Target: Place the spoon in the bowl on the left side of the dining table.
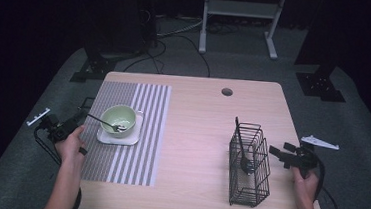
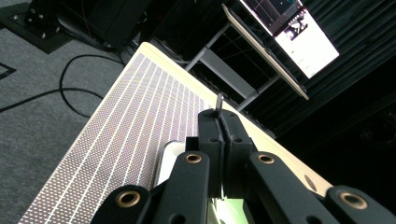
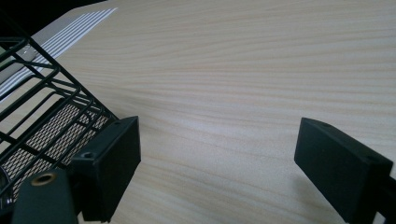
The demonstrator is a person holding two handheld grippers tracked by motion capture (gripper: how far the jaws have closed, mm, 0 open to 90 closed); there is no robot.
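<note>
While its bowl rests in the green bowl [image 1: 118, 117], the spoon's [image 1: 103, 122] handle sits clamped in the left hand-held gripper [image 1: 83, 116]

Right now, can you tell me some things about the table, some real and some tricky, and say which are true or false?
1. The left gripper is shut on a spoon handle. True.
2. The spoon's other end rests in the green bowl. True.
3. The green bowl sits inside the wire basket. False: it sits on a white square plate on the striped placemat.
4. The right gripper is holding the basket. False: its jaws stand open beside it, over bare table.
5. The wire basket holds a dark utensil. True.
</note>
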